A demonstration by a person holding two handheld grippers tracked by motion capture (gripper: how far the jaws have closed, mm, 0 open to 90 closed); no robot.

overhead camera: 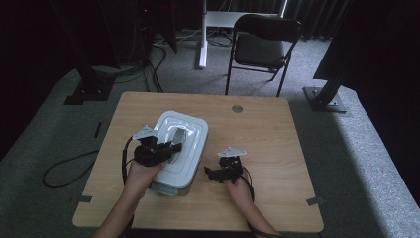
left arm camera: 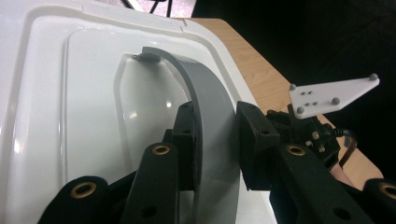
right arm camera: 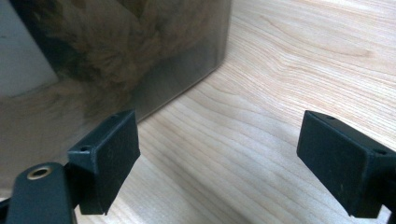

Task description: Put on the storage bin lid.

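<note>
The wooden tabletop (overhead camera: 257, 144) carries a white-lidded storage box (overhead camera: 190, 148), which sits left of centre, toward the person's side; in the right gripper view its smoky translucent wall (right arm camera: 116, 56) shows something brown and furry inside, too blurred to name. On the lid, a grey carry handle (left arm camera: 210, 116) arches up out of a recess, and the left gripper (left arm camera: 215, 144) is clamped across that strap, a pad pressing on each face of it. The right gripper (right arm camera: 217, 158) rests on the bare wood just beside the box's right wall, its jaws standing wide apart with nothing between them. The step in hand looks like lifting or shifting the box by its handle. To do it well, I would keep the grip near the crown of the arch so the box hangs level, pull straight up rather than sideways, since the strap could slide through the pads, and bring the free gripper against the wall to steady the load if it swings.
</note>
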